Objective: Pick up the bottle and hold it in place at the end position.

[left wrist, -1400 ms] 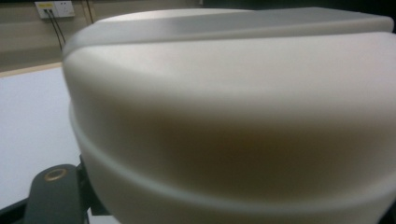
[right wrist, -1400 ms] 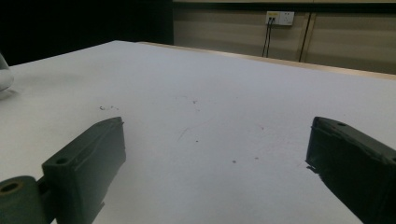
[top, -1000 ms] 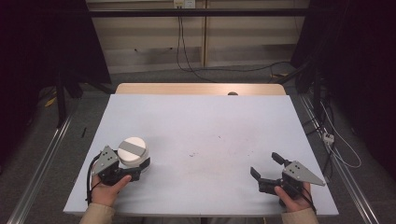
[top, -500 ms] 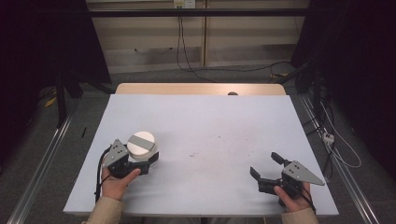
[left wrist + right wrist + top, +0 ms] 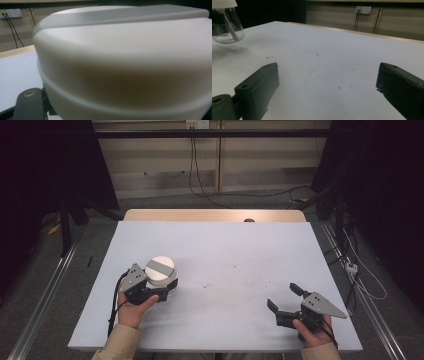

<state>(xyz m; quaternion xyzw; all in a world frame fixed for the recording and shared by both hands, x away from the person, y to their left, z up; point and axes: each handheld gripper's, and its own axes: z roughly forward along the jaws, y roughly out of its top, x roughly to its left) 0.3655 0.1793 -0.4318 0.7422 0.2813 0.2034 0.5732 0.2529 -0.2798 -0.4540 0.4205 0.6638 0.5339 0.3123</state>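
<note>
A jar (image 5: 160, 270) with a round white lid crossed by a grey band is held in my left gripper (image 5: 169, 289), which is shut on it at the table's near left. Up close, the white lid (image 5: 120, 62) blocks most of the left gripper view, with one dark finger (image 5: 28, 102) at the bottom left. The right gripper view shows the jar's clear body (image 5: 225, 22) with a white stick inside, apparently just above its shadow. My right gripper (image 5: 282, 295) rests at the near right, open and empty, its fingers (image 5: 259, 85) wide apart.
The white table top (image 5: 225, 245) has a wooden strip (image 5: 215, 215) along its far edge and a few dark specks (image 5: 207, 284) mid-table. Cables and a power strip (image 5: 351, 267) lie on the floor to the right. A metal rail (image 5: 45, 290) runs along the left.
My left hand has carried the jar to the right and a little farther from the near edge. The right gripper has stayed where it was.
</note>
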